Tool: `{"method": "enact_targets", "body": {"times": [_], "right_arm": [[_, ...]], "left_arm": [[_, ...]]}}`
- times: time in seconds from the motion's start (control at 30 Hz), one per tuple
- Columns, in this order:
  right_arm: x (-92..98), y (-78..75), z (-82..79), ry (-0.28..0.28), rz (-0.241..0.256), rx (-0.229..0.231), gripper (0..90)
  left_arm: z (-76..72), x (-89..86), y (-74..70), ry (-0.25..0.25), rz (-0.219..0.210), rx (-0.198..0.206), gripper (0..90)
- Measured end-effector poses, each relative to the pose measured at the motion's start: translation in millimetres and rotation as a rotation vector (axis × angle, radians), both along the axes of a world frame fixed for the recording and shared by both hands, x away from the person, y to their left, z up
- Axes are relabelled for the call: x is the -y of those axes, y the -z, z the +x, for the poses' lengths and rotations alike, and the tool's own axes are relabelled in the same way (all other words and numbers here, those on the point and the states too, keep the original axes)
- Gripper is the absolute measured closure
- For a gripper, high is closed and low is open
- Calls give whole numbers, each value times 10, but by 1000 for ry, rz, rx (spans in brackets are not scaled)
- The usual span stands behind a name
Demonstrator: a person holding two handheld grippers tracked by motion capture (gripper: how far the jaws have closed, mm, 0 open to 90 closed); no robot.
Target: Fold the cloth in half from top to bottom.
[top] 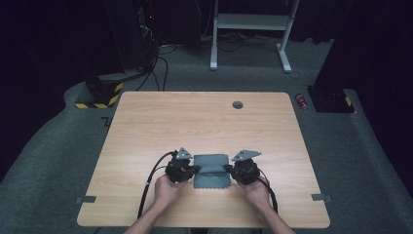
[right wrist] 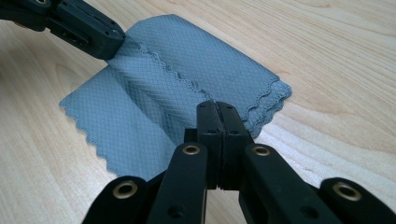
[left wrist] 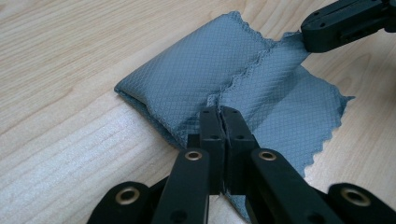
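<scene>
A grey cloth (top: 211,170) with scalloped edges lies partly folded on the wooden table (top: 195,122), near the front middle. My left gripper (top: 195,169) is shut on the cloth's left edge, and my right gripper (top: 228,168) is shut on its right edge. In the left gripper view the shut gripper (left wrist: 220,112) pinches the cloth (left wrist: 196,79), with the other gripper (left wrist: 306,39) at the far corner. In the right gripper view the gripper (right wrist: 217,107) clamps the cloth (right wrist: 196,65), and the other gripper (right wrist: 116,44) holds the opposite end. A fold ridge runs between the two grippers.
A round cable grommet (top: 237,105) sits near the table's far edge. Tape tabs (top: 85,199) (top: 321,197) mark the front corners. On the carpet beyond stand a white desk frame (top: 251,29), a black stand with yellow stripes (top: 100,95), and a red can (top: 300,101).
</scene>
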State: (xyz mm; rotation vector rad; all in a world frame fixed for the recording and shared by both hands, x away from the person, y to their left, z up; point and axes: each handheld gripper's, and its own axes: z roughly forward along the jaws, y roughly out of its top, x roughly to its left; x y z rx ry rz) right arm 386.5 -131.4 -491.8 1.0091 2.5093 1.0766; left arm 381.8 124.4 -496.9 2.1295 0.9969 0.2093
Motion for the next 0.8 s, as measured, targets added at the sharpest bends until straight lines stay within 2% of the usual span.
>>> {"method": "enact_targets", "body": {"times": [0.3, 0.6, 0.8], "right_arm": [[12, -3, -67, -12, 2, 4, 894], [5, 23, -180, -35, -18, 12, 894], [30, 43, -235, -36, -8, 7, 893]], "left_arm": [[-83, -7, 13, -1, -16, 3, 884], [-171, -1, 21, 8, 0, 12, 883], [-229, 25, 27, 18, 16, 24, 881]]}}
